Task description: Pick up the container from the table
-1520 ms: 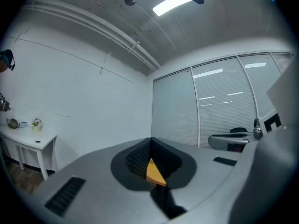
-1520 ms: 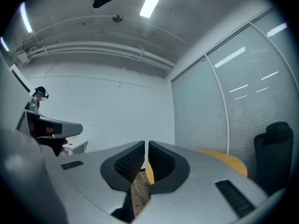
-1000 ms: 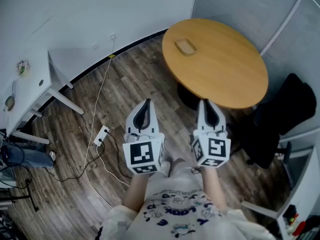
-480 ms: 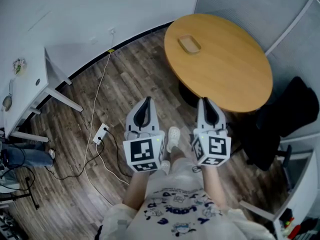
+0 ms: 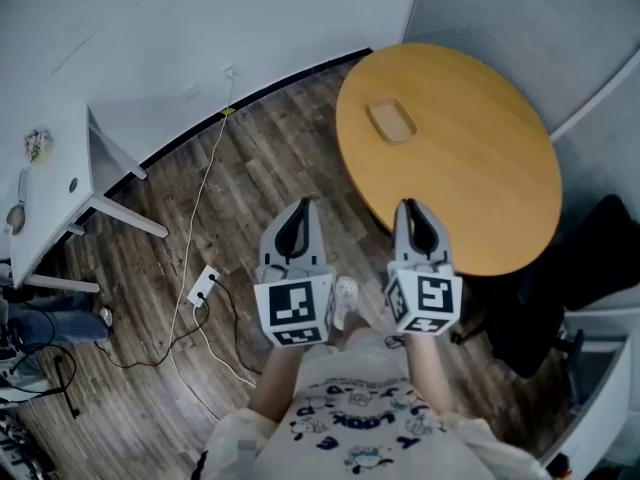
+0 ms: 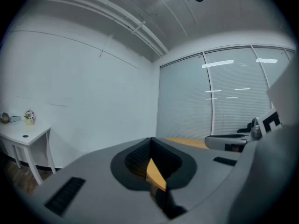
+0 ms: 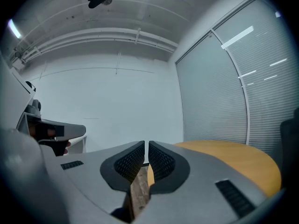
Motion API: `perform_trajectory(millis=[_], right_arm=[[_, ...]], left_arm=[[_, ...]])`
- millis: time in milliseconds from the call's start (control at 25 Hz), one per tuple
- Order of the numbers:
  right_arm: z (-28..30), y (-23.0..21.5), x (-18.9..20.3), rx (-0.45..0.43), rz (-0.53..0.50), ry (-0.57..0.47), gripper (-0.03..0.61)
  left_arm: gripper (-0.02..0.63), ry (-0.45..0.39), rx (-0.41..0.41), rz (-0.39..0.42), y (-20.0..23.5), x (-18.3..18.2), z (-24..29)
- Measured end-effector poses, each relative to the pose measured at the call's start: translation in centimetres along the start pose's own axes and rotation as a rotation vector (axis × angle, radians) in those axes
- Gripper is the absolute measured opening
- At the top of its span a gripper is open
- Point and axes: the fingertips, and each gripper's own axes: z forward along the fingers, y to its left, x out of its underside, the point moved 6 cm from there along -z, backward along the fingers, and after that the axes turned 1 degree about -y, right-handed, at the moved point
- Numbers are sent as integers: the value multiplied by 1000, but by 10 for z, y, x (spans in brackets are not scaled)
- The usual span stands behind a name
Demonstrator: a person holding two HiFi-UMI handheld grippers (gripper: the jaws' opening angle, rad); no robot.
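Hovering short of the round wooden surface (image 5: 470, 168), the left hand-held gripper (image 5: 297, 211) and right hand-held gripper (image 5: 414, 211) are sitting pinched together, gripping nothing. The shallow tan container (image 5: 391, 121), possibly a tray, is lying far off. Reach stage: the next move is calling for carrying forward and opening.

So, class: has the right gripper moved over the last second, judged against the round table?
Yes. In the head view the right gripper has advanced toward the container: its tips now overlap the round table well past its near edge.
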Motion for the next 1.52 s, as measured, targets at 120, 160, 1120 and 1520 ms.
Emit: perform_trajectory(millis=[120,160,1120,1520], right_arm=[[41,-16,-6,-12,-6,10,26],[54,-21,-8,-15,-7,11,26],[215,-85,-16,-33,24,70,27],[277,-83,-8,15,36,118,28]], left_arm=[[2,4,-7,-3,4,-7,40],[2,4,-10,-4,5,-10,53],[2,77,-41,-24,16,-18,216],[2,105,10,-23,52,-20,282]])
